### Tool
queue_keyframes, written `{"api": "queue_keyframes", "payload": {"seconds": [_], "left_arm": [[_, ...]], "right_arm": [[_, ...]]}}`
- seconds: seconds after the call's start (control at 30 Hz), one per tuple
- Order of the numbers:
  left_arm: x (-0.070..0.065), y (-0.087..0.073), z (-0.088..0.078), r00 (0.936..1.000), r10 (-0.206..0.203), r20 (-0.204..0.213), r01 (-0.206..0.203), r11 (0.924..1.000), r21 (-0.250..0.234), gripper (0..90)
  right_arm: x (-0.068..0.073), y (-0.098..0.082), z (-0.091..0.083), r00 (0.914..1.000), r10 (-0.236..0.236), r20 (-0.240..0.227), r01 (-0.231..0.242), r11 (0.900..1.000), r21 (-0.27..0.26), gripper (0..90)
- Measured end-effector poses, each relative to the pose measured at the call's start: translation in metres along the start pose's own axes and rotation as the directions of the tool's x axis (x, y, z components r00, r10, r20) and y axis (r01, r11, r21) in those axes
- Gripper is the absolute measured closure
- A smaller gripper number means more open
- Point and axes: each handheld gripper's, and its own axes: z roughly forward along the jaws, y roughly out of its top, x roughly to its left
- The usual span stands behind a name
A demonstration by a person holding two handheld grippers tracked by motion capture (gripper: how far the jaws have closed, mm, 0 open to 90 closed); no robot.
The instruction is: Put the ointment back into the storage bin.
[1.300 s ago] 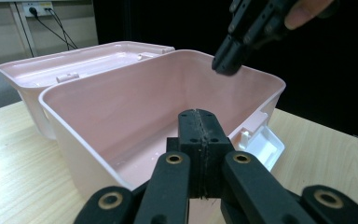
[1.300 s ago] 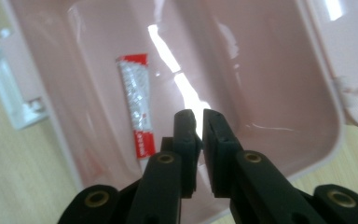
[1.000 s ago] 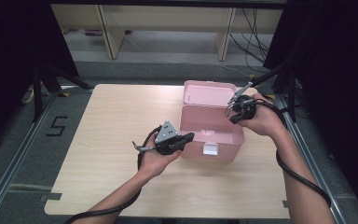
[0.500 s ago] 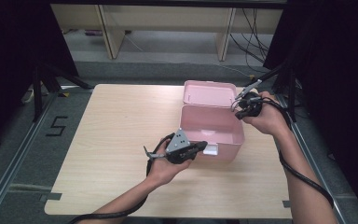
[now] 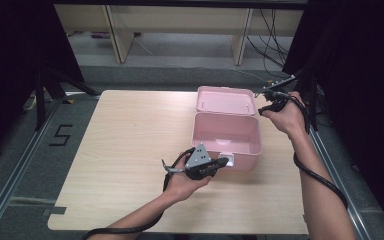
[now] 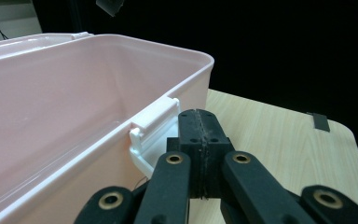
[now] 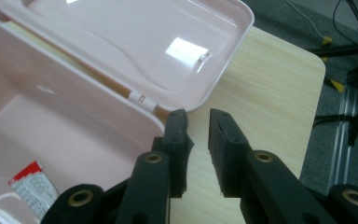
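Observation:
An open pink plastic box (image 5: 225,137) stands on the wooden table, its lid (image 5: 226,100) folded flat back behind it. In the left gripper view my left gripper (image 6: 199,117) is shut with nothing in it, right beside the white latch (image 6: 153,128) on the box's front wall. The high view shows that gripper (image 5: 224,161) at the box's front edge. My right gripper (image 7: 198,116) stands open just off the lid's (image 7: 135,46) corner by a white hinge (image 7: 142,99); its jaws have just been opening and nothing is between them. It (image 5: 263,102) sits right of the lid.
A small red-and-white packet (image 7: 31,186) lies on the box's floor. The table (image 5: 130,135) has bare wood left of the box and a strip on its right. Metal rails and cables run along the floor beyond the table's right edge.
My right gripper has moved right, off the lid, and its jaws have parted. My left gripper has slid right along the box's front to the latch, still shut.

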Motion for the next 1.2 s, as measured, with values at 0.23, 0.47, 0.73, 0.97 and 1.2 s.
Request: {"api": "queue_keyframes", "payload": {"seconds": [0.23, 0.47, 0.73, 0.97, 1.2], "left_arm": [[0.001, -0.005, 0.003, 0.9999, -0.002, -0.011, 0.002, 1.0000, 0.004, 89.7], [0.001, -0.007, 0.006, 0.9999, -0.010, -0.008, 0.010, 0.9999, 0.006, 89.7], [0.003, -0.007, 0.009, 0.9995, -0.001, -0.031, 0.001, 1.0000, 0.005, 89.7], [0.005, -0.009, 0.009, 0.9992, -0.001, -0.040, 0.001, 1.0000, 0.002, 89.7], [0.006, -0.009, 0.011, 0.9993, -0.014, -0.034, 0.014, 0.9999, -0.007, 89.7]], "right_arm": [[-0.007, 0.007, 0.010, 0.9956, 0.093, 0.014, -0.093, 0.995, -0.026, 75.3], [-0.013, 0.019, 0.023, 0.9890, 0.147, 0.020, -0.146, 0.989, -0.035, 72.6], [-0.013, 0.031, 0.032, 0.9847, 0.171, 0.034, -0.170, 0.985, -0.035, 71.1], [-0.011, 0.035, 0.038, 0.9830, 0.177, 0.048, -0.175, 0.983, -0.045, 71.0], [-0.011, 0.038, 0.043, 0.9746, 0.216, 0.058, -0.213, 0.975, -0.054, 71.5]]}}
